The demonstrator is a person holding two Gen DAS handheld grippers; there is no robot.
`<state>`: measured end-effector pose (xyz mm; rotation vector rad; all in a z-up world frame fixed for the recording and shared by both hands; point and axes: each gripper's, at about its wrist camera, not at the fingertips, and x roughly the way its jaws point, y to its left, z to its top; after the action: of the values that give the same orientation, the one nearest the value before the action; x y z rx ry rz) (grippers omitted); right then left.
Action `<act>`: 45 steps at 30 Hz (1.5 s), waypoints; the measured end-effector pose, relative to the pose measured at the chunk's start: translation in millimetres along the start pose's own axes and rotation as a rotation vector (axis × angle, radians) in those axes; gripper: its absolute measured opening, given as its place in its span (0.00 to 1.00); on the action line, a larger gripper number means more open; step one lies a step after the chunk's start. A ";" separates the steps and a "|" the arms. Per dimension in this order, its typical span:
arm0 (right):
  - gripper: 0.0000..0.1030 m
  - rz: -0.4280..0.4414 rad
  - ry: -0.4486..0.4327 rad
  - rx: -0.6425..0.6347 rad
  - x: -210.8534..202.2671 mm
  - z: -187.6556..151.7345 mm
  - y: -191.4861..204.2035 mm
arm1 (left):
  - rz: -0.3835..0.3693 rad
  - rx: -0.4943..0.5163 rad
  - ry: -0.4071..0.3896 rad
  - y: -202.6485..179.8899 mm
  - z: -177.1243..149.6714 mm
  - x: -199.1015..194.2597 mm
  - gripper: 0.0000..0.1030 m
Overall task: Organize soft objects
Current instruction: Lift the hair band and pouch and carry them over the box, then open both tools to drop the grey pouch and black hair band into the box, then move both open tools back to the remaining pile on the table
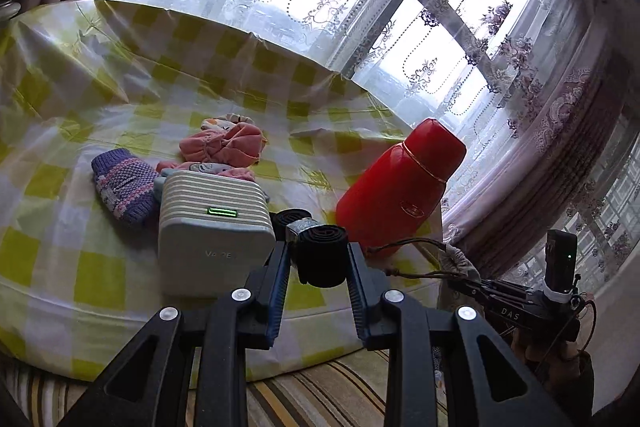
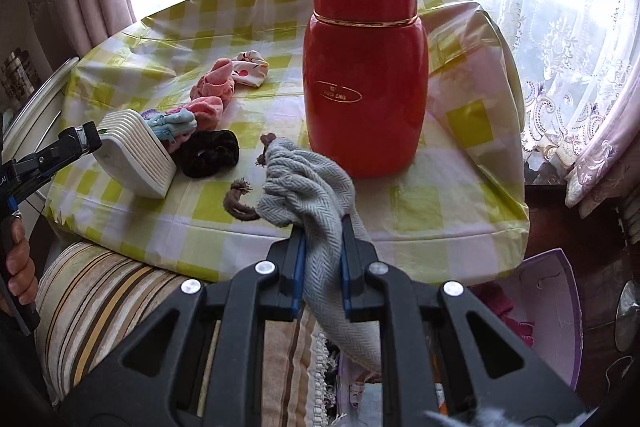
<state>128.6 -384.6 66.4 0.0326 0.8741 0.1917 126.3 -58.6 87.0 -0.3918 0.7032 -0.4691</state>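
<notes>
My left gripper is shut on a rolled black fabric band with a silver patch, just above the table's near edge. My right gripper is shut on a grey herringbone drawstring pouch; its brown cords trail onto the checked tablecloth. On the table lie a purple knitted mitten, pink cloth pieces, a white patterned scrunchie, a small blue zip pouch and a black scrunchie. The left gripper's tip shows at the left edge of the right wrist view, and what it holds is hidden there.
A tall red thermos stands close behind the grey pouch. A beige ribbed box with a green light sits beside the soft items. Below the table are a striped cushion and a purple box. Lace curtains hang behind.
</notes>
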 end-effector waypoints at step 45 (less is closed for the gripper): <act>0.70 -0.201 0.161 0.163 -54.6 -119.0 -124.9 | -0.331 0.346 0.500 -203.0 -135.1 88.0 0.64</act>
<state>22.5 -523.0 18.1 0.0814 1.0456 -0.0661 35.7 -298.1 46.5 -0.0561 1.0233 -1.0070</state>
